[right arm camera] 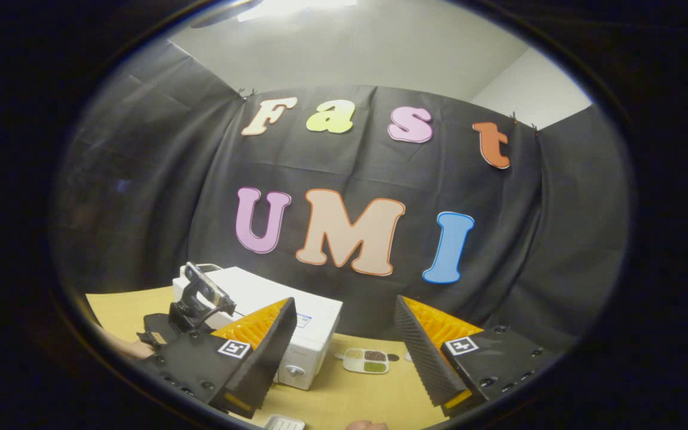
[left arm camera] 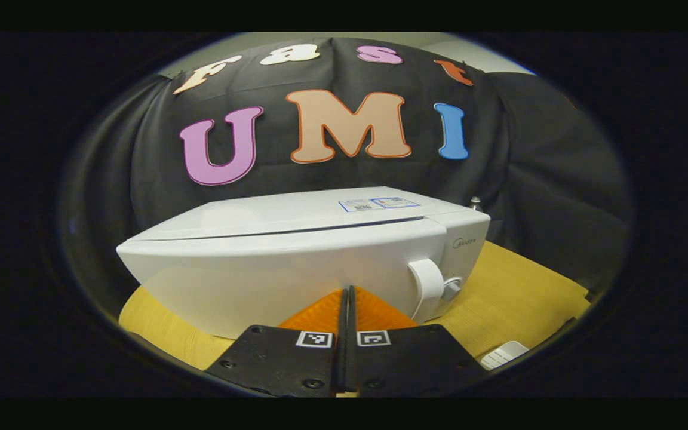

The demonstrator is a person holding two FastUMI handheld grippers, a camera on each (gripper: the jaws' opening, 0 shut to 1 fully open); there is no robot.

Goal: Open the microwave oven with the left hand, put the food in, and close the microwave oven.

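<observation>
A white microwave oven (left arm camera: pixel 296 263) stands on the yellow table (left arm camera: pixel 517 292) with its door closed; its white handle (left arm camera: pixel 427 286) runs down the right side of the front. My left gripper (left arm camera: pixel 347 294) is shut and empty, close before the door and left of the handle. In the right gripper view the microwave (right arm camera: pixel 314 325) is at lower left. The food, a small white divided tray (right arm camera: pixel 366 361) of grains and beans, lies on the table just right of it. My right gripper (right arm camera: pixel 344 349) hangs open and empty, above and short of the tray. The left gripper (right arm camera: pixel 200 301) shows beside the oven.
A small white keypad-like object (left arm camera: pixel 502 355) lies near the table's front edge, right of the oven. The black cloth wall hangs close behind the microwave. A hand (right arm camera: pixel 123 347) holds the left gripper at the lower left, and bare tabletop (right arm camera: pixel 356 394) spreads in front of the tray.
</observation>
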